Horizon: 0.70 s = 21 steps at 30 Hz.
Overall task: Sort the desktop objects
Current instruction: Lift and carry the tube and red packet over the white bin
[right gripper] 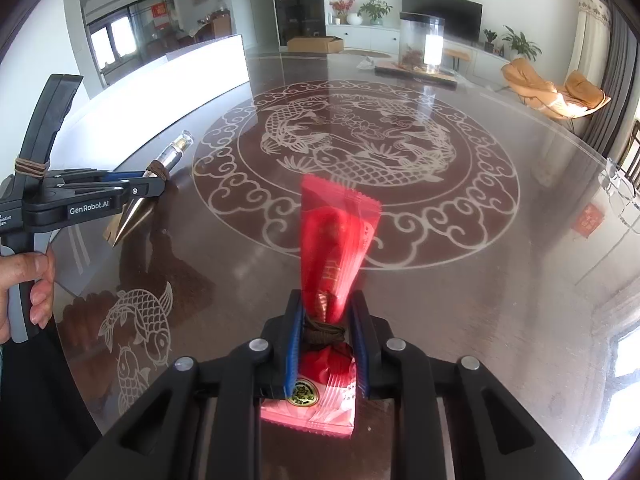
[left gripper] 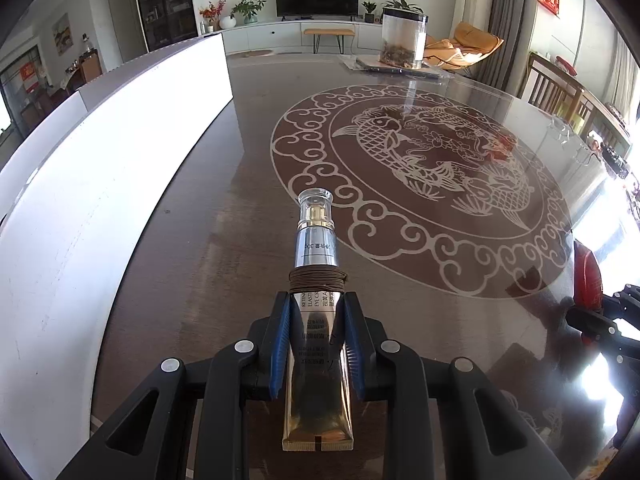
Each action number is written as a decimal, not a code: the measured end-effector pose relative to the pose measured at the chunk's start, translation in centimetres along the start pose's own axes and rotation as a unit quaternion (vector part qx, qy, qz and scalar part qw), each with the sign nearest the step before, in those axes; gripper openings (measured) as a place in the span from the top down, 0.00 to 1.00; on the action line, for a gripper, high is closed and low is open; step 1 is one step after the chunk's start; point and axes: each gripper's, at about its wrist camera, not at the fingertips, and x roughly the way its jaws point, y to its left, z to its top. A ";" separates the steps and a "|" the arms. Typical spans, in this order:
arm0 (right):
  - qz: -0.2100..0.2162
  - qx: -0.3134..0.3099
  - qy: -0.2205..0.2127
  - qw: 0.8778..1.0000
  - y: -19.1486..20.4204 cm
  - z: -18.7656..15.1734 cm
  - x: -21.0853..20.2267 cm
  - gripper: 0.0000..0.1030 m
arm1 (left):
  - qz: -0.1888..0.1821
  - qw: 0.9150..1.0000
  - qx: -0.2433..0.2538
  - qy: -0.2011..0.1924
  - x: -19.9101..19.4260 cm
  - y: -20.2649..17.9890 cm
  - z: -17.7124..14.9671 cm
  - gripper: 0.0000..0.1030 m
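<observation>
Gold cream tube (left gripper: 316, 344), bound midway with a coil of brown cord (left gripper: 318, 280), lies lengthwise between the blue pads of the left claw (left gripper: 317, 312) at lower centre of the left wrist view; the pads are clamped on its flattened body, and its clear cap (left gripper: 315, 199) projects toward the middle of the frame above the dark glass tabletop (left gripper: 200, 240). A pale carp medallion (left gripper: 424, 172) fills the centre right, a white board (left gripper: 100, 180) runs along the left, a clear canister (left gripper: 403, 39) stands at upper centre right, and part of the red packet (left gripper: 586, 280) shows at the right edge. In the right wrist view, the right claw (right gripper: 326, 316) at lower centre is clamped on the red packet (right gripper: 336, 248), which is tied with dark cord (right gripper: 322, 330) and reaches up over the medallion (right gripper: 356, 160). At the left of this frame a hand (right gripper: 28, 284) grips the handle of the left claw (right gripper: 154, 184), which holds the tube (right gripper: 134, 216) clear of the tabletop (right gripper: 480, 300), cap (right gripper: 182, 144) toward the white board (right gripper: 160, 84). The canister (right gripper: 422, 46) stands at upper centre.
</observation>
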 end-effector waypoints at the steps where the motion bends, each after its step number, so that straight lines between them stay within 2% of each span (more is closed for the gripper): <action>1: 0.000 0.000 0.001 1.000 0.0 0.0 0.0 0.77 | 0.000 1.000 0.000 0.000 0.0 0.0 0.0 0.75; 7: -0.005 0.000 -0.002 1.000 -0.2 0.1 -0.5 0.80 | 0.003 1.000 0.003 -0.001 -0.1 -0.2 -0.2 0.75; 10: -0.004 0.001 -0.012 1.000 -0.3 0.4 -1.2 0.81 | -0.007 1.000 -0.006 -0.009 -0.8 0.0 -0.1 0.75; 17: 0.011 0.001 -0.019 1.000 -0.8 1.9 -3.1 0.81 | -0.055 0.994 -0.073 -0.057 -5.3 2.4 -0.7 0.75; 21: 0.038 -0.010 -0.030 0.999 -0.2 4.5 -4.4 0.82 | -0.062 0.989 -0.104 -0.089 -9.3 4.8 -0.5 0.75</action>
